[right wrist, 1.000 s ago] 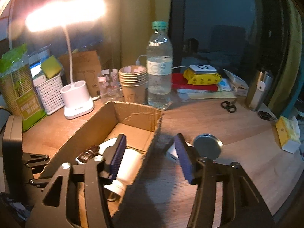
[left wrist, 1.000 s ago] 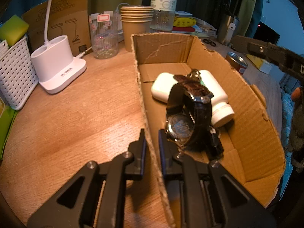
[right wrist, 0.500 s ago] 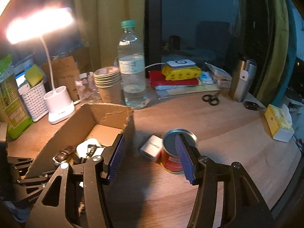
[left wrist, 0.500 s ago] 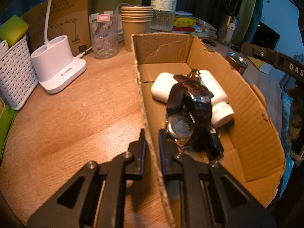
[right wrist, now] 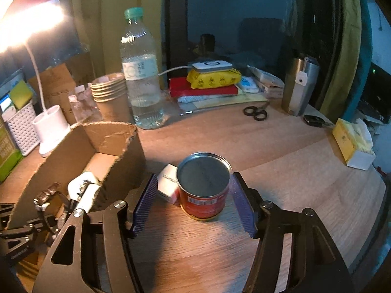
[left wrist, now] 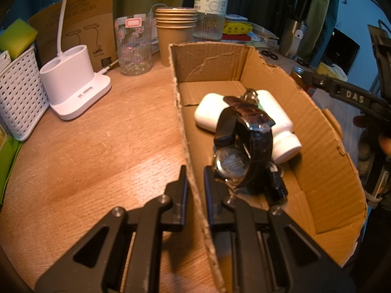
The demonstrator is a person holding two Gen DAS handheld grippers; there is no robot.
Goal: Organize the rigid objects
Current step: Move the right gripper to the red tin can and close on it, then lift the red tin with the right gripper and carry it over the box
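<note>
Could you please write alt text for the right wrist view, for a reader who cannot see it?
The open right tongs straddle a red tin can standing upright on a wooden table, pads not yet touching it. A small white box sits against the can's left side, beside a cardboard box holding a watch and white containers.

Dim, warm light from the glaring desk lamp [right wrist: 29,22] at upper left casts shadows across the worktop [right wrist: 281,151]; fisheye edges bend and darken.
</note>
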